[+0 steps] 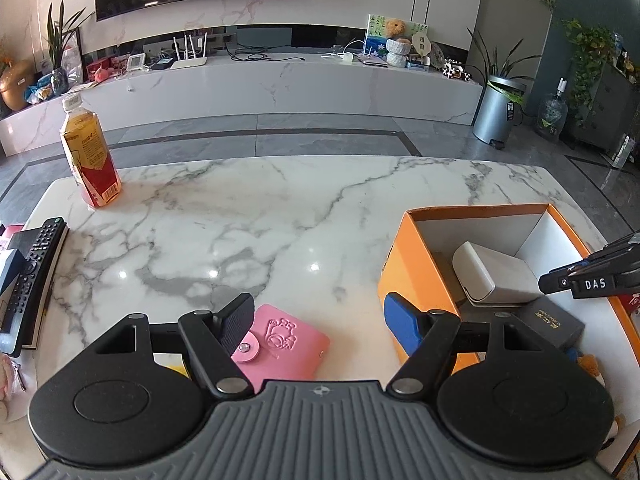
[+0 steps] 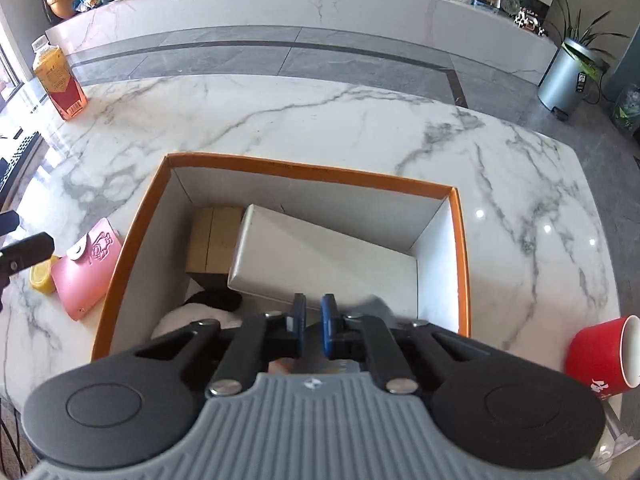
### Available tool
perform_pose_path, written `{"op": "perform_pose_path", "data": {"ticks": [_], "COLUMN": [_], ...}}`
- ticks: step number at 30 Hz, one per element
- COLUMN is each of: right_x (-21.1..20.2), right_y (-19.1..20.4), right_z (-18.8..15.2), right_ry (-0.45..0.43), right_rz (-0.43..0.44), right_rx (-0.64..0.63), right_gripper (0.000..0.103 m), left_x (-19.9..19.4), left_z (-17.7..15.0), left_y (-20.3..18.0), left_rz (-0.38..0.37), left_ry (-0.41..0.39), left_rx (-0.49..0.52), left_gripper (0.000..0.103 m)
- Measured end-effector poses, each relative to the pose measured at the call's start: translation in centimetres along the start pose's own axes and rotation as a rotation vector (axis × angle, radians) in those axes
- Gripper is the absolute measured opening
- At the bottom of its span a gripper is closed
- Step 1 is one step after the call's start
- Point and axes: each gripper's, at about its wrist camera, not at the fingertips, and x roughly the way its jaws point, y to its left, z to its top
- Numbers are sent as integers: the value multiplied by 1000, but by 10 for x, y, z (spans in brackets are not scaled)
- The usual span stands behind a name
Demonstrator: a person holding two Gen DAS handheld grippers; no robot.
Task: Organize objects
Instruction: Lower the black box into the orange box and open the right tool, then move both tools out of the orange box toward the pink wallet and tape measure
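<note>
A pink card wallet (image 1: 286, 346) lies on the marble table (image 1: 280, 208) just left of an orange box (image 1: 404, 268). My left gripper (image 1: 320, 320) is open above the wallet, its left finger over the wallet's snap flap. The box holds a white case (image 1: 490, 276), a black box (image 1: 554, 322), a brown carton (image 2: 212, 238) and a soft white-and-black item (image 2: 200, 314). My right gripper (image 2: 313, 326) hovers over the near part of the orange box (image 2: 462, 264); its jaws are nearly together with nothing between them. The wallet also shows in the right wrist view (image 2: 88, 266), next to a yellow object (image 2: 42, 278).
A tea bottle (image 1: 90, 156) stands at the far left of the table. A remote (image 1: 34, 276) lies on a book at the left edge. A red mug (image 2: 606, 358) sits right of the box. The floor drops off beyond the far table edge.
</note>
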Motion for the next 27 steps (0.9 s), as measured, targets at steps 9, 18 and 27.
{"op": "perform_pose_path", "data": {"ticks": [9,18,27], "right_x": [14,67,37], "right_y": [-14,17,-6], "right_z": [-17,-5,-14], "right_ry": [108,116,-64], "right_rz": [99,60,-42], "right_rx": [84,58,152], "right_gripper": [9,8,0], "left_x": [6,4,10], "left_z": [1,-1,-2], "left_y": [3,1,4], "left_rz": [18,12,15], "left_ry": [18,18,36], "left_rx": [-21,-9,-26], "left_gripper": [85,85,85]}}
